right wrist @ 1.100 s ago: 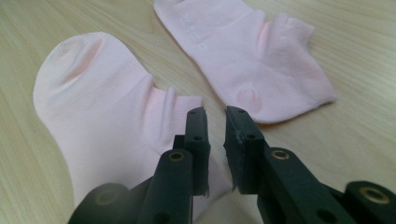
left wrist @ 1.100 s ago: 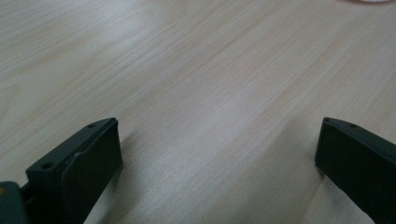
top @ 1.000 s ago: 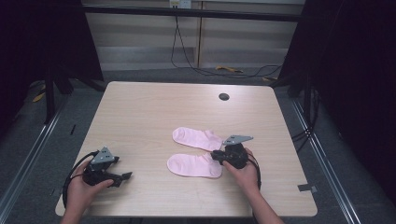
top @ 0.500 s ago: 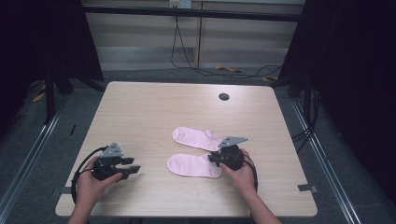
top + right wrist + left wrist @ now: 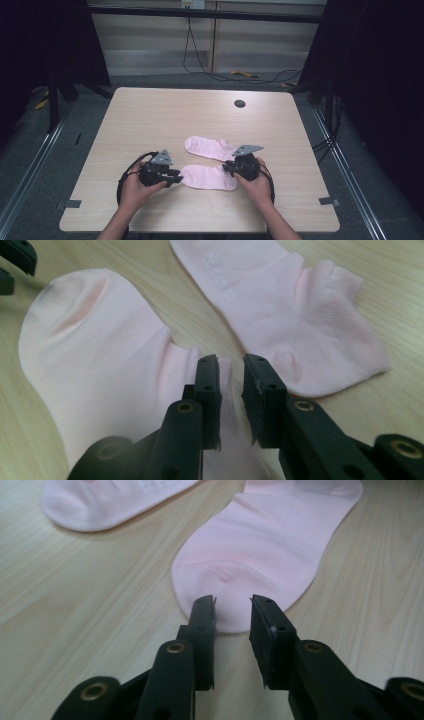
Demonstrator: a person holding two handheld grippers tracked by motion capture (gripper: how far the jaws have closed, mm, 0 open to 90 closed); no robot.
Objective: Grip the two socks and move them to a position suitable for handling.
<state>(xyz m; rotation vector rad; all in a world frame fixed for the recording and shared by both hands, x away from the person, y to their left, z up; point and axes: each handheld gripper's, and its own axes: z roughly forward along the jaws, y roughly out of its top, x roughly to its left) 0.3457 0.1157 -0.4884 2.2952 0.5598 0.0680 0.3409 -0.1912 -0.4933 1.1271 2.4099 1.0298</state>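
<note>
- Pink cotton of the near sock (image 5: 209, 177) lies flat toward the table's front edge, stretched between the two grippers, its toe toward the left one and its cuff toward the right one
- Left gripper (image 5: 172, 176) sits at the toe; its jaws have just been closing and now stand narrowly apart, with the toe tip (image 5: 231, 611) between them, though I cannot tell whether the pads truly pinch the cloth yet
- Right gripper (image 5: 226, 167) is at the cuff end, jaws drawn close with a fold of cloth (image 5: 227, 385) pinched up between them (a real hold, by the look of it)
- Risk: the left jaws sit at the very tip of the toe, so a lift could let that end slip out and leave the sock dangling from the right grip alone
- Risk: pulling the two ends apart unevenly could drag the cuff across the far sock (image 5: 210, 148), which lies just beyond and close to it
- Room: bare table (image 5: 150, 115) opens wide behind the far sock, up to the small dark grommet (image 5: 239, 103); less wood remains in front of the hands, so moving away from the person is the safer way
</note>
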